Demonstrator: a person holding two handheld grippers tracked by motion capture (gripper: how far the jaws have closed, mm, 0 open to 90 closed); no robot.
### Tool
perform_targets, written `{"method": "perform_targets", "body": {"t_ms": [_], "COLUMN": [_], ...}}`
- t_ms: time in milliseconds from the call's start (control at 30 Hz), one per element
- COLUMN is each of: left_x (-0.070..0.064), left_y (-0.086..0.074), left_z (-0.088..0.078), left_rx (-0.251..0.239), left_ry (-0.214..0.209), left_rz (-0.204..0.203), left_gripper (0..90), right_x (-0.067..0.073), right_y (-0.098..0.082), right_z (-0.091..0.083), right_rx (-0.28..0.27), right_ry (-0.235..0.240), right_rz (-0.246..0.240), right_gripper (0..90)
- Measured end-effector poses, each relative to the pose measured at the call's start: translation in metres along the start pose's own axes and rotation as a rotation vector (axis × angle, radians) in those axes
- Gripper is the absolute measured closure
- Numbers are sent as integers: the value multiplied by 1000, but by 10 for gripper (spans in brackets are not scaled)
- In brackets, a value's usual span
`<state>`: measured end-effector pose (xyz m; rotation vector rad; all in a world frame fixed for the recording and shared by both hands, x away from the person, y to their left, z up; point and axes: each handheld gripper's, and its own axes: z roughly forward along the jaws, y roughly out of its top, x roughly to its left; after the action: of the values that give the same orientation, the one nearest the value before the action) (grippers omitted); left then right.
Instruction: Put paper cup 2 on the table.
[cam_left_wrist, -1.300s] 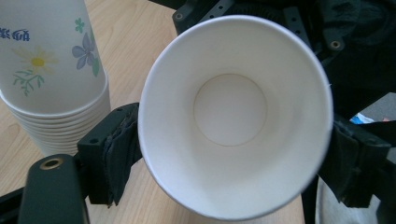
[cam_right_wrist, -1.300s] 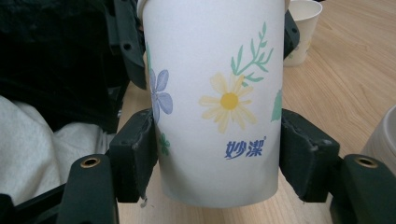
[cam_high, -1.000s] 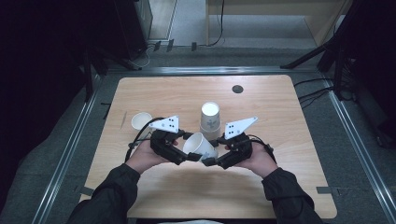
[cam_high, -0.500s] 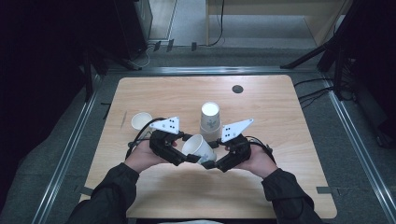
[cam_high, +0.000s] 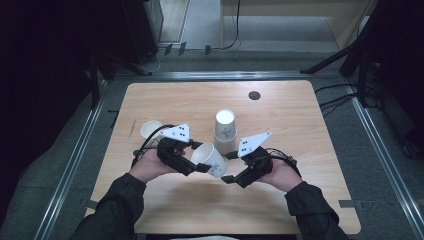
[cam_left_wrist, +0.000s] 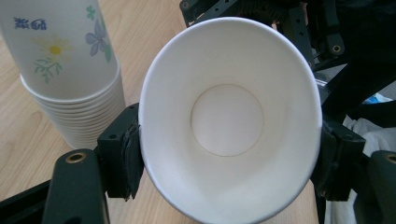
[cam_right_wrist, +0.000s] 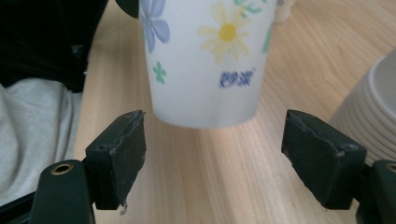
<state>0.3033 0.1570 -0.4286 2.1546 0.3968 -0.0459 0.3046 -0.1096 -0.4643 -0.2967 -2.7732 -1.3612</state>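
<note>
A white paper cup with a flower print (cam_high: 210, 159) lies sideways above the table between my two grippers. My left gripper (cam_left_wrist: 229, 161) is shut on its rim, and the mouth (cam_left_wrist: 227, 116) is squeezed to an oval. In the high view the left gripper (cam_high: 197, 162) sits at the cup's left. My right gripper (cam_high: 229, 176) faces the cup's base (cam_right_wrist: 205, 60). Its jaws have just been opening, and its pads (cam_right_wrist: 119, 154) stand wide and clear of the cup. The right gripper (cam_right_wrist: 217, 158) holds nothing.
A stack of several upside-down flowered cups (cam_high: 225, 131) stands just behind the grippers, close to the held cup (cam_left_wrist: 70, 70). A single upright cup (cam_high: 150, 131) stands at the left. The wooden table (cam_high: 300, 120) has a small black disc (cam_high: 254, 95) at the back.
The right gripper's jaws have spread away from the cup's base. Both hands and the cup have kept their places.
</note>
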Motion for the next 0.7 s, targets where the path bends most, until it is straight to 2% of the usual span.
{"method": "perform_targets", "body": {"t_ms": [100,167,267,333,433,533,600,700], "left_x": [2,4,6,7,8,9,10,12], "left_y": [-1,-2,-3,-4,-5,-7,-8,-9], "left_z": [-4,-6,-9,-10,-12,-13,-15,-17], "left_rx": [16,26,40,45,55,87,96,116], "left_ry": [16,29,42,49,57,72,72,82], "left_rz": [6,4,4,3,-1,3,-1,2], "left_gripper": [252,252,252,252,252,252,252,252], "right_x": [-1,-1,-3,-3,-5,-9,-11,-11], "right_y": [-2,-3,-5,-6,-9,-13,-17,-21], "right_z": [-2,-3,-6,-9,-12,-16,-19,-25], "right_rx": [4,3,16,29,43,55,52,44], "right_ry": [-25,-26,-33,-58,-122,-178,-190,-202], "right_rz": [5,46,77,89,104,145,171,182], "right_gripper": [222,222,218,218,218,218,218,218]}}
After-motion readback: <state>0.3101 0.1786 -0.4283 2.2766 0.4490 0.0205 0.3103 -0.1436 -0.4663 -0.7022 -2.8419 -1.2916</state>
